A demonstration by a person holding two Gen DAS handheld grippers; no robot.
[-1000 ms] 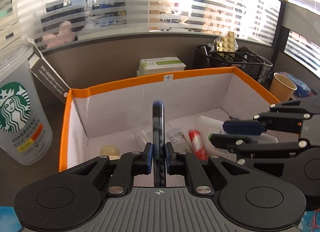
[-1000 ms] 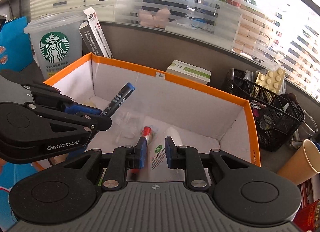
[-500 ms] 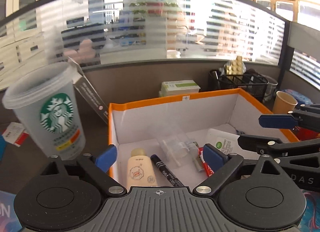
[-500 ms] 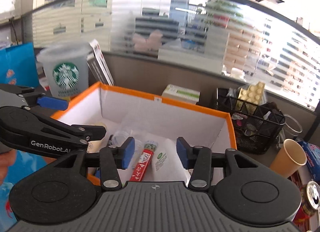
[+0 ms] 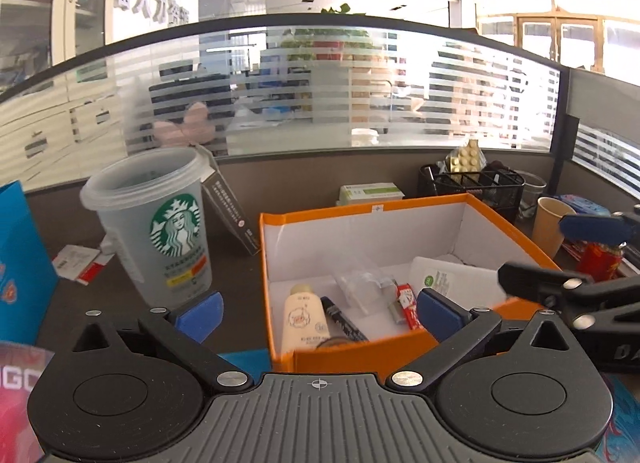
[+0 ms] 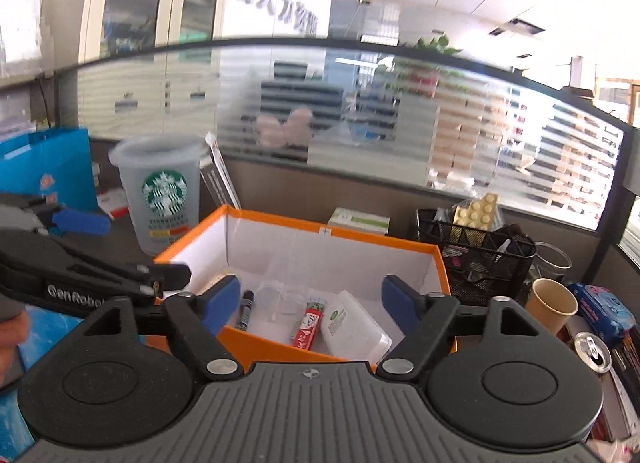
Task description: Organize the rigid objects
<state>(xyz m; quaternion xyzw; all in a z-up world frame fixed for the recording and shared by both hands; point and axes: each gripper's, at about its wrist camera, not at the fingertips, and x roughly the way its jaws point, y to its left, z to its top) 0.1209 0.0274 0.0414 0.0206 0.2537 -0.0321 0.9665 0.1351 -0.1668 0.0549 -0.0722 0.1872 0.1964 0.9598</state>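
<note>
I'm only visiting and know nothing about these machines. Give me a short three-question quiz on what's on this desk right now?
1. True or false: the black marker lies inside the orange box.
2. Which stands just outside the box's left wall? A) paper cup B) Starbucks cup C) mesh basket
3. Fill in: neither the left tool nor the right tool is holding ____.

Key
1. True; it lies beside the cream tube.
2. B, the Starbucks cup; the paper cup and mesh basket are on the box's right.
3. Anything; both sets of jaws are opening, with nothing between them.
</note>
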